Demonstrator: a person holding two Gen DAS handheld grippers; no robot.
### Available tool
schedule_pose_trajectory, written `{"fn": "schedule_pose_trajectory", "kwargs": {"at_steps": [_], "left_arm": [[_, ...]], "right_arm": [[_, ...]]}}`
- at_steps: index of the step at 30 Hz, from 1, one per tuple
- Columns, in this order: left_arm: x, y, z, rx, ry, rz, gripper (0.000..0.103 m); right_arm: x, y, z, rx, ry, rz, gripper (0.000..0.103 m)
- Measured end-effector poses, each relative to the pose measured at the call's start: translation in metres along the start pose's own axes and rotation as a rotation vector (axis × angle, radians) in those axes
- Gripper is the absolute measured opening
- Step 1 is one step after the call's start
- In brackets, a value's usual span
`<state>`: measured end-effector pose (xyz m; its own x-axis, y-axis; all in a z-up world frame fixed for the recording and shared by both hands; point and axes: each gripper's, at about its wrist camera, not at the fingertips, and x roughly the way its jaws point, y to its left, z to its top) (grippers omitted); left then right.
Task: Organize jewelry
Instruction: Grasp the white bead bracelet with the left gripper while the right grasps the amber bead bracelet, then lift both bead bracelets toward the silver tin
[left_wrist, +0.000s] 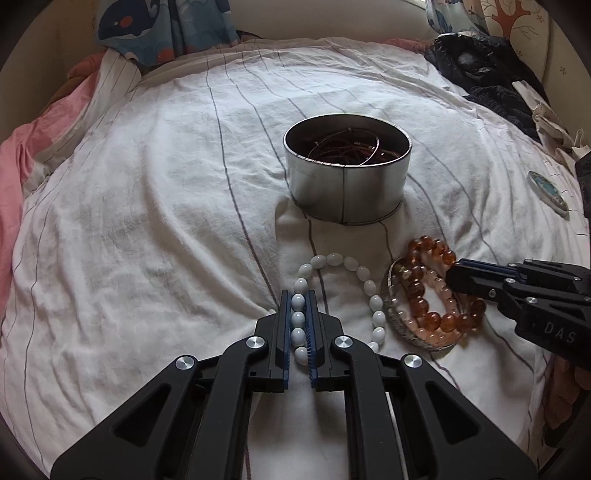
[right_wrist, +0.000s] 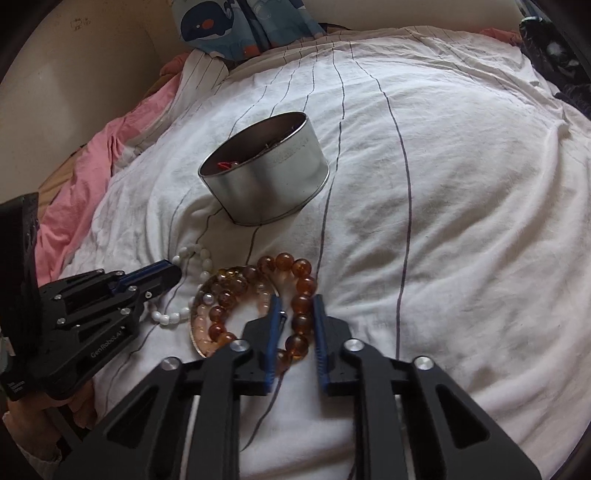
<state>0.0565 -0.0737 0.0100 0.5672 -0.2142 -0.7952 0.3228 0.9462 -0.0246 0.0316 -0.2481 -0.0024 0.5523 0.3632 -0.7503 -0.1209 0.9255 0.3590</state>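
Left tongs (left_wrist: 298, 314) clamp white oval-bead bracelet (left_wrist: 371, 288); right tongs (right_wrist: 297, 317) parted, straddling glossy amber-bead bracelet (right_wrist: 301, 284)

A round silver tin (left_wrist: 347, 184) stands open on the bed with thin dark bangles (left_wrist: 351, 149) inside. Near it lie a white bead bracelet (left_wrist: 345, 264) and big amber bead bracelets (left_wrist: 432, 291) piled on a silver bangle (left_wrist: 391, 312).

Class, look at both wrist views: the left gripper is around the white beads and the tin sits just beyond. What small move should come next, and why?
Probably lift the left gripper a little, carrying the white bead bracelet clear of the sheet. Its fingers already pinch several beads, and the open tin, already holding other jewelry, stands just ahead. The right gripper straddles the amber bracelet but looks not yet closed.
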Motion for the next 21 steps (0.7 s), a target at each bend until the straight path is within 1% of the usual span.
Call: {"fn": "schedule_pose_trajectory", "kwargs": {"at_steps": [1,2,3,6,7,9,11,15,21], "left_arm": [[-0.005,-0.001,0.001,0.005,-0.021,-0.001,0.007],[-0.012,-0.004,0.003,0.016,-0.049,0.001,0.007],[-0.02,-0.006,0.007,0.021,-0.08,-0.003,0.007],[-0.038,-0.009,0.017,0.026,-0.142,0.004,0.007],[-0.041,-0.01,0.02,0.026,-0.154,0.012,0.007],[-0.045,-0.011,0.024,0.023,-0.163,0.023,0.007],[-0.048,-0.011,0.027,0.019,-0.17,0.034,0.007],[-0.056,-0.012,0.034,0.012,-0.191,0.046,0.007],[-0.061,-0.009,0.048,-0.012,-0.222,0.036,0.007]], "right_arm": [[-0.004,-0.002,0.001,0.015,-0.017,0.031,0.012],[-0.01,-0.002,0.002,0.03,-0.047,0.081,0.012],[-0.017,-0.001,0.004,0.034,-0.076,0.109,0.012],[-0.04,0.009,0.009,0.012,-0.19,0.205,0.012],[-0.046,0.014,0.01,-0.002,-0.221,0.225,0.012],[-0.053,0.022,0.014,-0.026,-0.259,0.25,0.012],[-0.056,0.028,0.017,-0.04,-0.276,0.258,0.012],[-0.057,0.033,0.027,-0.062,-0.281,0.27,0.012],[-0.063,0.036,0.046,-0.091,-0.31,0.278,0.012]]}}
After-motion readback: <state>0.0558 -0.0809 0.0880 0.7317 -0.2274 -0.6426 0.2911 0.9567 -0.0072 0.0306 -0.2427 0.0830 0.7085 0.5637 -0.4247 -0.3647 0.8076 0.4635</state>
